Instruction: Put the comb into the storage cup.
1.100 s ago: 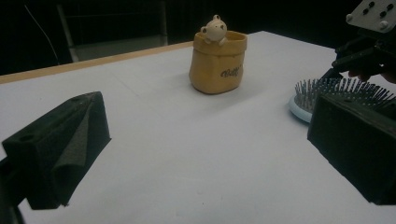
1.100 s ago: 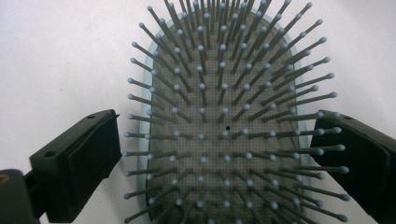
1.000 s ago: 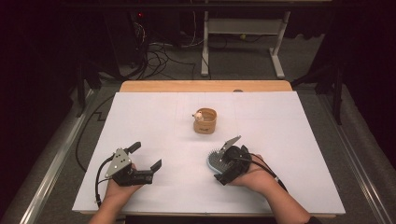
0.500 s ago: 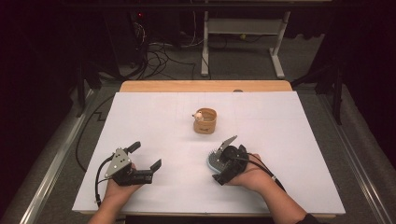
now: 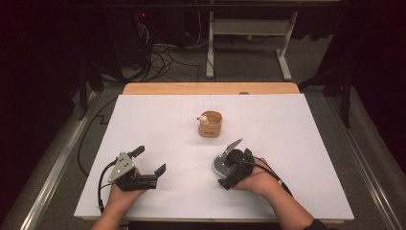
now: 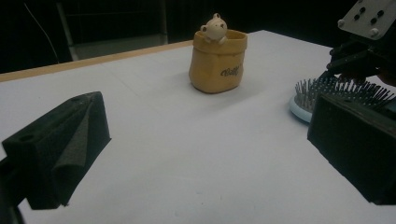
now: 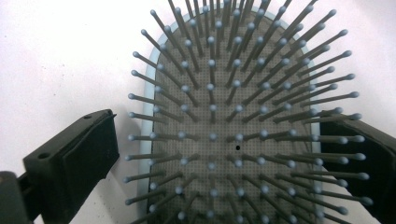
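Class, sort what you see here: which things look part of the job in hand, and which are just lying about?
Likely in the job:
hairbrush, between the open right gripper's jaws
pot, perhaps

Lying about:
cables
stand

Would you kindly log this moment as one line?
left tongs: open, idle | right tongs: open, straddling hairbrush | bear pot: untouched

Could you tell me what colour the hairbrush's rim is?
Pale blue, around a grey bristle pad; the hairbrush shows best in the right gripper view.
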`<action>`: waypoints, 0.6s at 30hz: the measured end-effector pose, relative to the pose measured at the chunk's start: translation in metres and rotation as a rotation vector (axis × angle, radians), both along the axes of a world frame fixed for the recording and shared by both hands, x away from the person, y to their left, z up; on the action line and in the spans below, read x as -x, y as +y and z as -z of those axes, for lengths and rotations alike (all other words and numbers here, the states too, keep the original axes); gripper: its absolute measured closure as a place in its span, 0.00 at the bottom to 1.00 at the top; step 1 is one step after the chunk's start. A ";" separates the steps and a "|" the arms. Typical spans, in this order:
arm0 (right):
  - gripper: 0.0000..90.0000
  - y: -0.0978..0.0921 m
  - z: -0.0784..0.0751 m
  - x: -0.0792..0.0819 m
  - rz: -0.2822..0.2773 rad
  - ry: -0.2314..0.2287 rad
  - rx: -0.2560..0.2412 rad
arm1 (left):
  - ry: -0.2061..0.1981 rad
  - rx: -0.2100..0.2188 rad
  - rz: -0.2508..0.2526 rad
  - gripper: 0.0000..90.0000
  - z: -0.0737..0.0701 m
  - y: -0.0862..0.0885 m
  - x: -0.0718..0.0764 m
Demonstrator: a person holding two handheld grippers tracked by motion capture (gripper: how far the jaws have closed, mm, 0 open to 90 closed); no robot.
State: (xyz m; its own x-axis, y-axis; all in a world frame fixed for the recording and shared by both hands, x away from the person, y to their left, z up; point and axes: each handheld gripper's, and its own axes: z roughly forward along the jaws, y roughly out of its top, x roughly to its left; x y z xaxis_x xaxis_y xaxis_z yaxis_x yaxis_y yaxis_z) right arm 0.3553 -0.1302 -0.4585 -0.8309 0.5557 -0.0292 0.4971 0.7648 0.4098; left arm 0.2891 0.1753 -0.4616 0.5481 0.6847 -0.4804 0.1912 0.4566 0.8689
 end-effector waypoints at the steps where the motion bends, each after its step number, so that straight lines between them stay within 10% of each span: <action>1: 0.04 -0.001 0.000 0.000 -0.003 0.000 -0.002 | 0.000 0.002 0.000 0.00 0.000 -0.001 0.000; 18: 0.22 -0.004 -0.006 -0.001 0.011 -0.004 0.000 | -0.002 0.000 0.004 0.00 0.000 -0.001 0.000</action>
State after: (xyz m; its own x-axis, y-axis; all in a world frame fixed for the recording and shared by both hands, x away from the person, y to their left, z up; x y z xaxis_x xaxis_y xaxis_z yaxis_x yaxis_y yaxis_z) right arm 0.3564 -0.1343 -0.4524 -0.8246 0.5648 -0.0321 0.5040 0.7593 0.4117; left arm 0.2889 0.1745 -0.4618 0.5518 0.6823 -0.4796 0.1914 0.4561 0.8691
